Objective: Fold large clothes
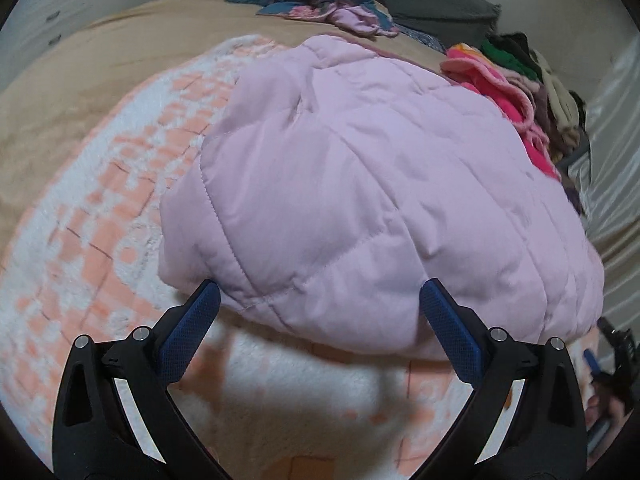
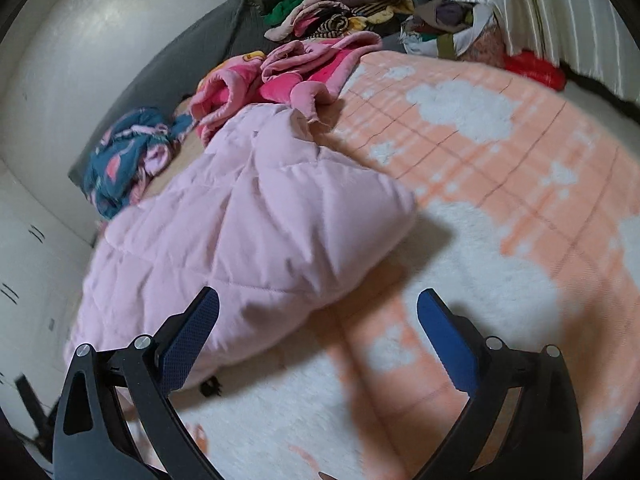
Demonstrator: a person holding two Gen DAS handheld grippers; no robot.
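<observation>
1. We hold the left tool (image 1: 320, 316) and right tool (image 2: 318, 320) spread, pinching nothing
2. The pink jacket (image 1: 360, 184) lies on the bed (image 2: 500, 184), its near hem just ahead of our left tool, which is nearer

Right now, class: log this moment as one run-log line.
stage: between grasps | left gripper: open, empty | right gripper: open, empty | pink quilted jacket: bundled on blanket | pile of clothes: behind

Peach fleece blanket (image 2: 500, 152), grey pillow (image 2: 192, 52), silvery curtain (image 2: 560, 12)
</observation>
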